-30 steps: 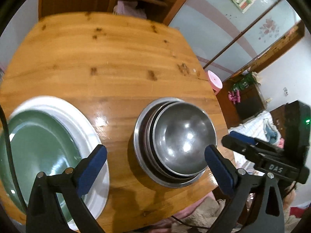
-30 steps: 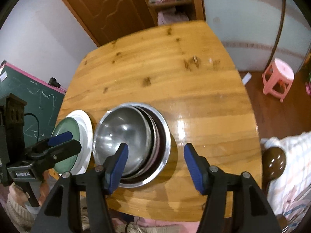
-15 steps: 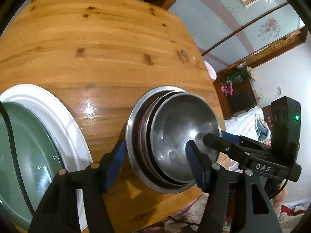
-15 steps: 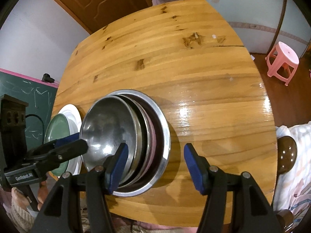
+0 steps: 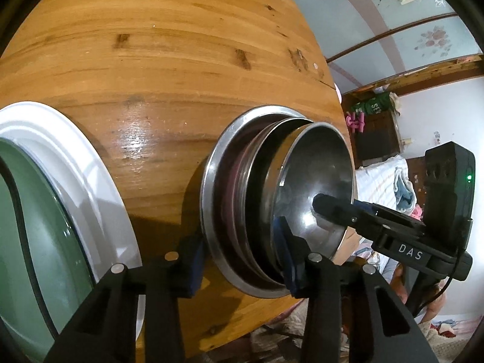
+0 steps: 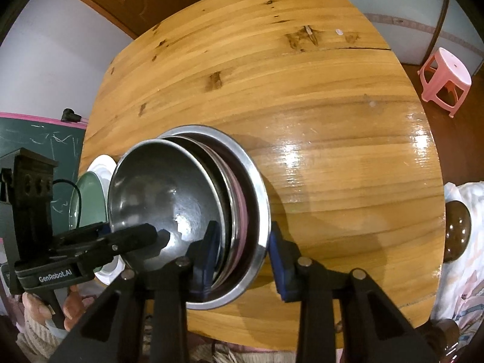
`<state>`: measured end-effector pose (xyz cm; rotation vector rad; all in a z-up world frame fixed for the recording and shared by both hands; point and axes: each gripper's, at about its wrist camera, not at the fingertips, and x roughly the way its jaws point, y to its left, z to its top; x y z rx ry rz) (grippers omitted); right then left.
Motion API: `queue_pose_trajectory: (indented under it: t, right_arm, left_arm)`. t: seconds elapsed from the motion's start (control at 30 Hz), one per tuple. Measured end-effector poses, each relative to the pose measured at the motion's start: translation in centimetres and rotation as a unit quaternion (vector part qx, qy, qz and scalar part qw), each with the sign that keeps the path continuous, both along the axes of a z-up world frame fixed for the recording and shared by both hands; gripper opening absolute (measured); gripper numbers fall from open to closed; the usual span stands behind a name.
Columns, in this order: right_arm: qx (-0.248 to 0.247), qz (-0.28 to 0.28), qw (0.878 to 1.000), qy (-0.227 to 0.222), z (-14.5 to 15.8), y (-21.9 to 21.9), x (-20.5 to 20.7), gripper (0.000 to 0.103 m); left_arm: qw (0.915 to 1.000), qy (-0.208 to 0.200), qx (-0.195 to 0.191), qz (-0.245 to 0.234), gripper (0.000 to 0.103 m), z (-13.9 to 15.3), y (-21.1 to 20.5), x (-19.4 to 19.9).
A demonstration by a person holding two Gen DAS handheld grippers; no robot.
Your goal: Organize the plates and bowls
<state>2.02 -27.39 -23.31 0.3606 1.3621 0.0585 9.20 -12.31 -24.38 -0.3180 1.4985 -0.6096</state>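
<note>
A stack of nested steel bowls (image 5: 272, 199) sits on the wooden table (image 5: 151, 60) near its front edge, a smaller bowl (image 5: 317, 181) tilted on top. It also shows in the right wrist view (image 6: 169, 187). My left gripper (image 5: 242, 260) is closed on the stack's near rim from the left, one finger outside, one inside. My right gripper (image 6: 242, 257) is closed on the rim from the right side the same way. A green plate (image 5: 30, 227) lies on a white plate (image 5: 90, 181) to the left.
A pink stool (image 6: 444, 81) stands on the floor beyond the table's right edge. A chalkboard (image 6: 39, 142) is at the left. Bedding (image 5: 390, 181) lies beyond the table's near right corner.
Both grippers have come down to the bowl stack and narrowed their jaws onto its rim from opposite sides. The top bowl now sits more tilted.
</note>
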Motion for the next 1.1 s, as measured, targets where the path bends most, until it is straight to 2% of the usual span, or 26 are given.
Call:
queue_pose_trajectory:
  t: [0.17, 0.37, 0.57, 0.73, 0.9, 1.0, 1.1]
  right_arm:
    - [-0.015, 0.005, 1.0, 0.01, 0.1, 0.5, 0.2, 0.032]
    - [-0.022, 0.01, 1.0, 0.002, 1.5, 1.0, 0.0, 0.031]
    - [-0.018, 0.023, 0.999, -0.016, 4.1, 2.8, 0.0, 0.031]
    - [-0.007, 0.058, 0.997, -0.046, 7.3, 6.1, 0.1, 0.032]
    - [-0.001, 0.114, 0.991, -0.065, 9.1, 11.5, 1.5, 0.032]
    - [0.008, 0.138, 0.988, -0.068, 9.0, 14.7, 2.5, 0.032]
    - [0.02, 0.153, 0.986, -0.062, 7.7, 17.4, 3.4, 0.032]
  left_arm:
    - [0.9999, 0.005, 0.01, 0.0, 0.038, 0.1, -0.5, 0.0]
    - [0.9999, -0.009, 0.009, 0.01, 0.038, 1.6, 0.4, -0.5]
    - [0.9988, -0.035, 0.008, 0.033, 0.038, 4.7, 2.5, -1.7]
    - [0.9949, -0.074, 0.006, 0.068, 0.038, 8.6, 7.0, -2.7]
    - [0.987, -0.11, 0.03, 0.113, 0.038, 11.2, 12.4, -3.9]
    - [0.9831, -0.108, 0.038, 0.143, 0.038, 11.1, 15.3, -4.5]
    - [0.9808, -0.093, 0.049, 0.164, 0.039, 9.5, 17.8, -4.8]
